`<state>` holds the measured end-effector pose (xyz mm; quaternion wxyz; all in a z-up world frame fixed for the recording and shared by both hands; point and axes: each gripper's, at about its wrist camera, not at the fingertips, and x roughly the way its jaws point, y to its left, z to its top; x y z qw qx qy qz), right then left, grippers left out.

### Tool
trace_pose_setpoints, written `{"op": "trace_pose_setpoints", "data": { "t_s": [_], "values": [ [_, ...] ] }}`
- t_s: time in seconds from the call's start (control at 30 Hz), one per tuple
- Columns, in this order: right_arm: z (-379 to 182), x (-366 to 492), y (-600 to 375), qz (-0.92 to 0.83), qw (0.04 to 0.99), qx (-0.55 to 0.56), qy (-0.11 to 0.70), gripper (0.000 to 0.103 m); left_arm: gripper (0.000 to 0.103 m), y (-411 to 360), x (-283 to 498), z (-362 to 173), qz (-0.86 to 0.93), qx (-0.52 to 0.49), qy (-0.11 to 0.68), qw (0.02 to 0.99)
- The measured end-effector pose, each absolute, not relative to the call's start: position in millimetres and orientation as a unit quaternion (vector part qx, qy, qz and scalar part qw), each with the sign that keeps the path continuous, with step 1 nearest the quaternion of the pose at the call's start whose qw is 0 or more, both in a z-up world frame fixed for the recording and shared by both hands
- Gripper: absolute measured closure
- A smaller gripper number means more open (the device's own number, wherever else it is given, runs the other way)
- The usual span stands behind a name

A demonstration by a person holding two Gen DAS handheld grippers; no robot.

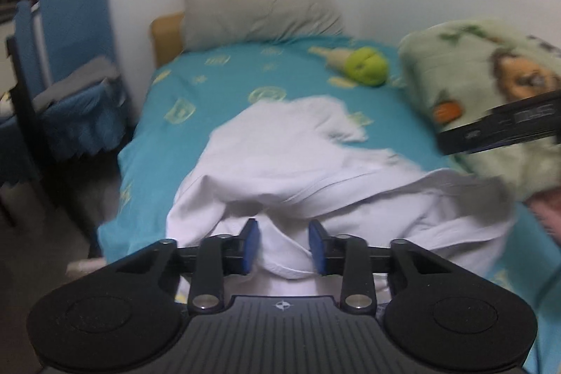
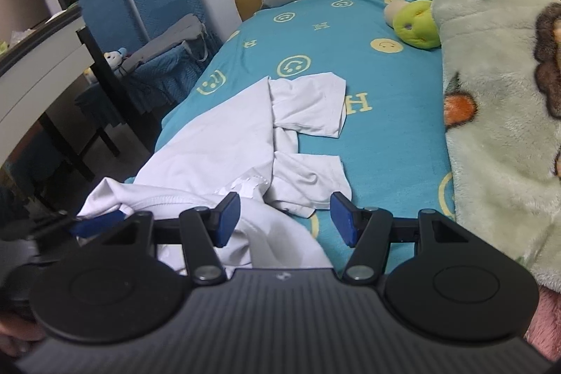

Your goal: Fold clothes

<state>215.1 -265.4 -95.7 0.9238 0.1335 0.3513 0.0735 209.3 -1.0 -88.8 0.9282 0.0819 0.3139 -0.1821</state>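
- The left gripper (image 1: pixel 284 246) has its jaws spread, with a fold of the white shirt (image 1: pixel 280 163) bulging between the blue pads (image 1: pixel 250 246); I cannot tell whether they touch the cloth, and nothing is pinched.
- The right gripper (image 2: pixel 285 219) is spread too, hovering over the shirt (image 2: pixel 224 142) hem at about 7 o'clock of its view, holding nothing.
- The shirt lies rumpled on the bed (image 2: pixel 392 83), sleeves flopped towards 12 o'clock. I judge folding barely begun: smoothing and every fold remain.
- Open sheet lies at 12 to 1 o'clock; the blanket (image 2: pixel 498 100) crowds 3 o'clock, the bed edge drops off at 9, and a green toy (image 2: pixel 417 23) sits well apart.
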Motion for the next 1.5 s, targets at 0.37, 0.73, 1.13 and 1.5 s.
{"op": "trace_pose_setpoints", "data": {
  "t_s": [0.37,0.73,1.13,1.5],
  "values": [
    [-84,205,-241,0.135,0.936,0.085,0.314,0.043,0.103,53,160,-24,-0.283,-0.048,0.160,0.944],
    [-88,209,-239,0.117,0.938,0.066,0.319,0.043,0.065,12,197,-63,-0.232,0.027,0.276,0.932],
    [-90,207,-227,0.131,0.942,0.032,0.306,0.018,0.100,13,215,-91,-0.167,0.081,0.298,0.936],
    [-81,184,-188,0.186,0.949,-0.083,0.242,0.018,0.102,55,142,-15,-0.307,-0.035,0.138,0.941]
  ]
}}
